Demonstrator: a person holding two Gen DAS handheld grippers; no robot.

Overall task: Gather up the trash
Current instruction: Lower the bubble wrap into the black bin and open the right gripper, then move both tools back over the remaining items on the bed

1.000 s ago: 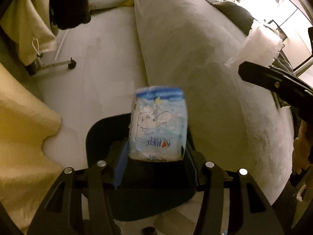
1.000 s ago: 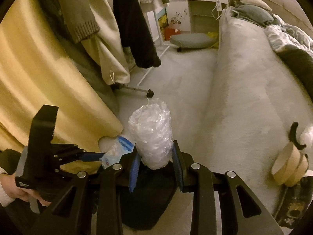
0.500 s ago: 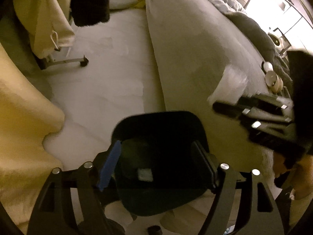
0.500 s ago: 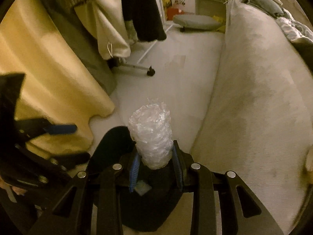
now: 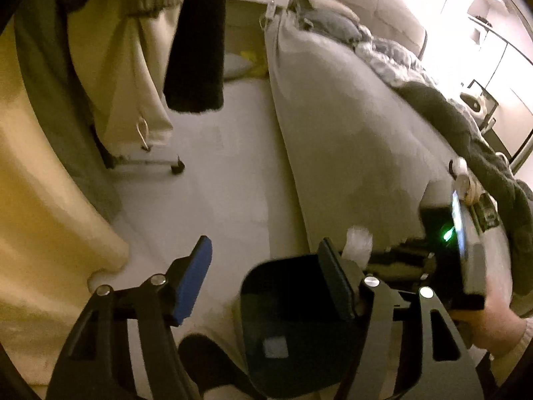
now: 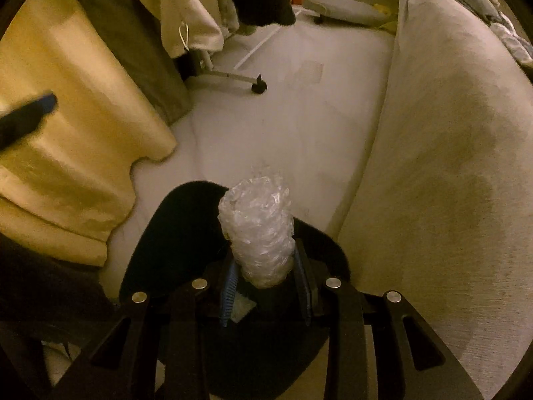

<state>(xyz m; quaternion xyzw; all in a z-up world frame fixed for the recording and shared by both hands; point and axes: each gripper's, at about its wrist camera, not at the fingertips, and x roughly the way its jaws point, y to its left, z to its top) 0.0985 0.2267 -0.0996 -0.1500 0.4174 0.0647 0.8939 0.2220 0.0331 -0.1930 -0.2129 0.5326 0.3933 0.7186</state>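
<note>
The right gripper (image 6: 266, 283) is clamped on a roll of clear bubble wrap (image 6: 258, 230), which stands upright between its two blue-padded fingers (image 6: 228, 295) and rises well above them. Directly beneath this gripper sits a black trash bin (image 6: 173, 233) on the pale floor, its dark opening facing up; a small pale scrap (image 6: 241, 310) lies inside it, seen between the fingers. The bubble wrap is held over the bin's mouth, not yet inside. To the right of the bin rises the side of a large light grey bed (image 6: 449, 166), and to the left hangs a yellow curtain (image 6: 66, 133) whose hem reaches the floor. Farther off, a wheeled clothes rack leg (image 6: 240, 78) stands on the floor beneath hanging garments. The left gripper (image 5: 269, 283) is spread wide with nothing between its fingers; one blue pad (image 5: 193, 283) is over the floor and the other sits above the near edge of the same bin (image 5: 283, 316), where the pale scrap (image 5: 274, 348) shows at the bottom. From this view the right gripper (image 5: 416, 260) appears at the right edge, held in a hand (image 5: 493, 326), with the bubble wrap (image 5: 358, 243) poking up beside the bin's rim. A dark garment (image 5: 196, 40) hangs above the floor, and rumpled bedding (image 5: 399, 56) lies on the bed (image 5: 349, 116).
</note>
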